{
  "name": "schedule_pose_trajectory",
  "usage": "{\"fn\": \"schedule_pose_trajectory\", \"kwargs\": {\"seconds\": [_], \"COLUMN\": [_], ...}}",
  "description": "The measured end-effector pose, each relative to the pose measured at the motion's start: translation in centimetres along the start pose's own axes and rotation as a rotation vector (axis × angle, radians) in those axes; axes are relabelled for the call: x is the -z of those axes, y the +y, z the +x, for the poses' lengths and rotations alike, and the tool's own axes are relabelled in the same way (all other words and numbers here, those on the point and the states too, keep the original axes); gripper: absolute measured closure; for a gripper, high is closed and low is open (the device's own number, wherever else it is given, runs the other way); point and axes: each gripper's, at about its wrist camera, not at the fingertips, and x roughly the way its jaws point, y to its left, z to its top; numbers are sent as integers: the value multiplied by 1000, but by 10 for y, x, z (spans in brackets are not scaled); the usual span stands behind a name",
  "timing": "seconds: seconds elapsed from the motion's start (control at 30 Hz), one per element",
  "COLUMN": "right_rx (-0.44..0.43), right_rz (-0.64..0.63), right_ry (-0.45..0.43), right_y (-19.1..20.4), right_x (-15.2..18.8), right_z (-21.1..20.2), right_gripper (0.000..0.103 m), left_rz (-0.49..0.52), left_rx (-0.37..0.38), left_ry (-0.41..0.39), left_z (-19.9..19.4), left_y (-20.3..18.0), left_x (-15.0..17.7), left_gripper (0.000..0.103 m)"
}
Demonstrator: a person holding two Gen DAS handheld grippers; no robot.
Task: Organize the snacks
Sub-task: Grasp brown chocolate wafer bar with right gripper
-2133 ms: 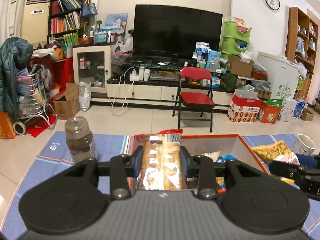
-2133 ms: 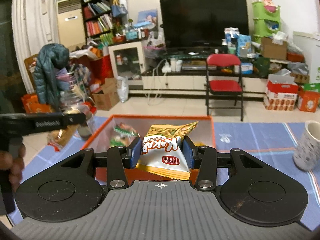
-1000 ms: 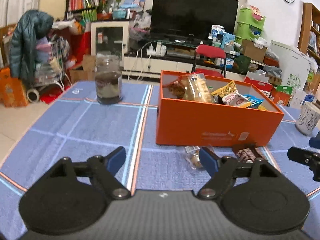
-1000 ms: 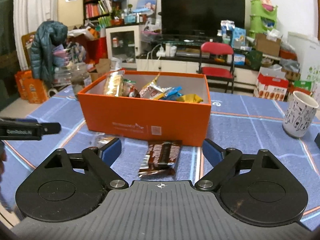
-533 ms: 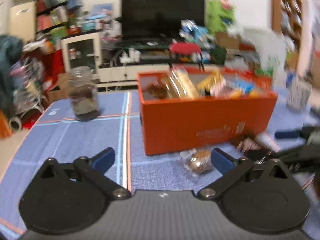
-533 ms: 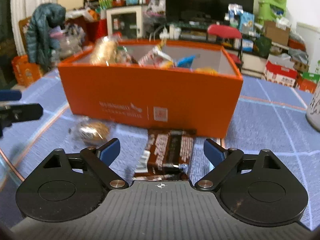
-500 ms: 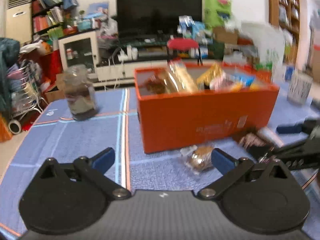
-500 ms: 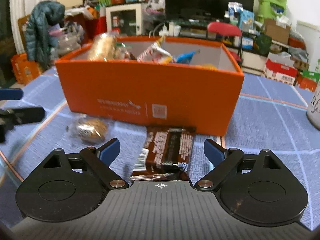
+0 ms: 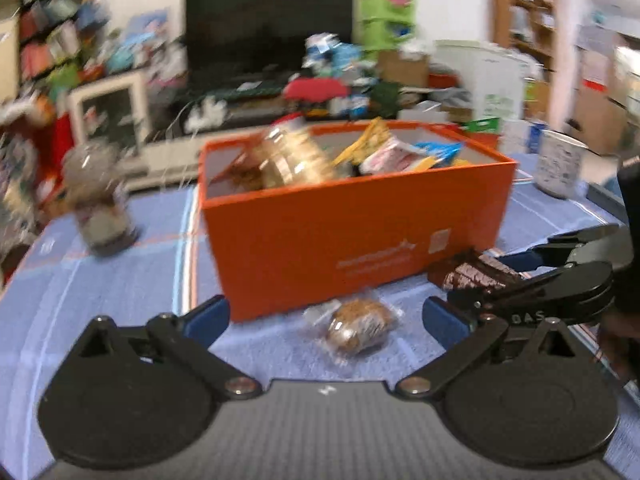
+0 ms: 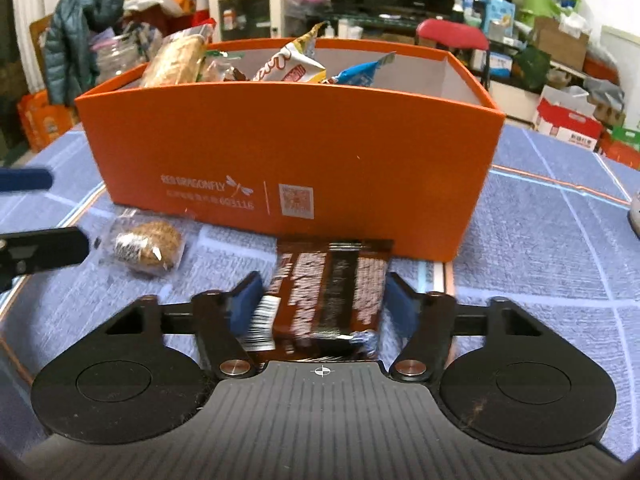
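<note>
The right gripper (image 10: 322, 300) sits low on the blue checked tablecloth (image 10: 540, 248), its blue-padded fingers (image 10: 245, 300) on either side of a flat dark-brown foil snack bar (image 10: 326, 288). The pads stand just beside the wrapper's long edges; they look close to it but not pressing, so the gripper reads as unclenched around the bar, not yet gripping it. The bar lies flat, its far end near or against the front wall of the orange cardboard box (image 10: 288, 152), which already holds several packets.

The left gripper (image 9: 326, 316) is spread wide and holds nothing. Between and a little ahead of its fingers lies a round brown cake in a clear wrapper (image 9: 358, 326), just in front of the box's near corner, close to the bar but apart from it.

The step in hand seems to be picking up both loose snacks. For the bar, the pads should probably close squarely on the long edges near its middle, kept low so they catch the body and not only the crimped foil, then lift straight up before clearing the box rim. For the cake, the left gripper likely needs to move forward and down, centring the bulge and not the loose film. A glass jar (image 9: 98, 200) towards the left edge and a patterned mug (image 9: 558, 164) towards the right stand well clear.
</note>
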Motion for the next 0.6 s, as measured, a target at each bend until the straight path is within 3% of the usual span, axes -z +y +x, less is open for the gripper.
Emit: {"fn": "schedule_pose_trajectory", "kwargs": {"seconds": [0.13, 0.33, 0.47, 0.6], "right_rx": [-10, -12, -17, -27], "right_rz": [-20, -5, 7, 0], "right_ry": [15, 41, 54, 57], "right_y": [-11, -30, -34, -30], "right_x": [16, 28, 26, 26], "right_z": [-23, -41, -40, -40], "right_gripper": [56, 55, 52, 51], "left_rz": [86, 254, 213, 155], "left_rx": [60, 208, 265, 247], "left_ry": [-22, 64, 152, 172], "left_z": [12, 48, 68, 57], "left_y": [-16, -32, -24, -24], "left_x": [-5, -1, -2, 5], "left_gripper": [1, 1, 1, 1]}}
